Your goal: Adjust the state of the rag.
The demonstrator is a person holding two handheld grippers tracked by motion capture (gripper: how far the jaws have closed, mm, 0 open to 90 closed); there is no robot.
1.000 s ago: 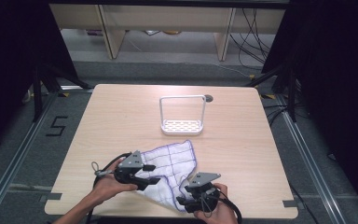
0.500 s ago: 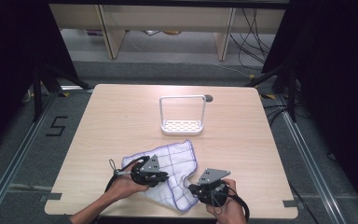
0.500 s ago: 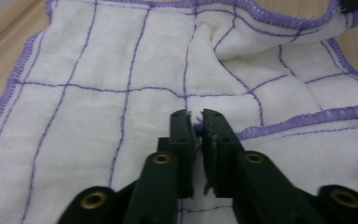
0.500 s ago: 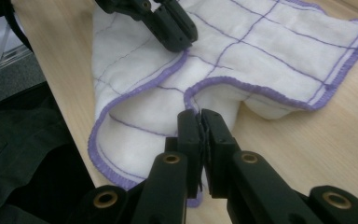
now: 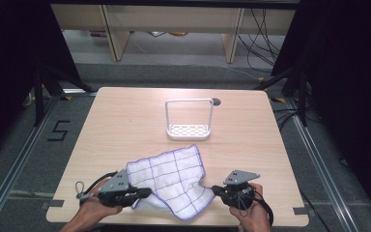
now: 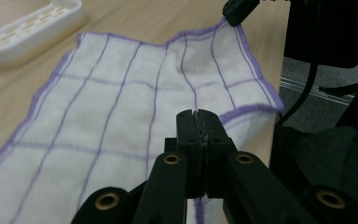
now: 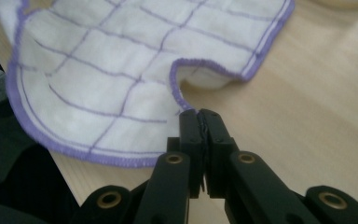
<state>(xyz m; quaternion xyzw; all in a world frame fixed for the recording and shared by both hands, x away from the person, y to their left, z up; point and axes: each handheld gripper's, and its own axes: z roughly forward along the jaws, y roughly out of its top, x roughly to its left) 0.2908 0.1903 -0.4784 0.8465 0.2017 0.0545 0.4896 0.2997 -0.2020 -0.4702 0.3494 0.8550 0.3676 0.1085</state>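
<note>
White cloth with purple grid (image 5: 170, 181) spread on wooden table (image 5: 125, 121), left gripper (image 5: 142, 192) clamped tight on its near-left edge; right gripper (image 5: 216, 190) pinched closed on its right edge, white rack (image 5: 188, 130) beyond

One sign can be read — a black figure "5" (image 5: 59, 130) marked on the grey floor (image 5: 19, 159), just off the left edge of the desk (image 5: 125, 111), in the high view. It looks taped or painted; the view is too coarse to tell which. The desk, cloth and white rack carry no legible lettering.
</note>
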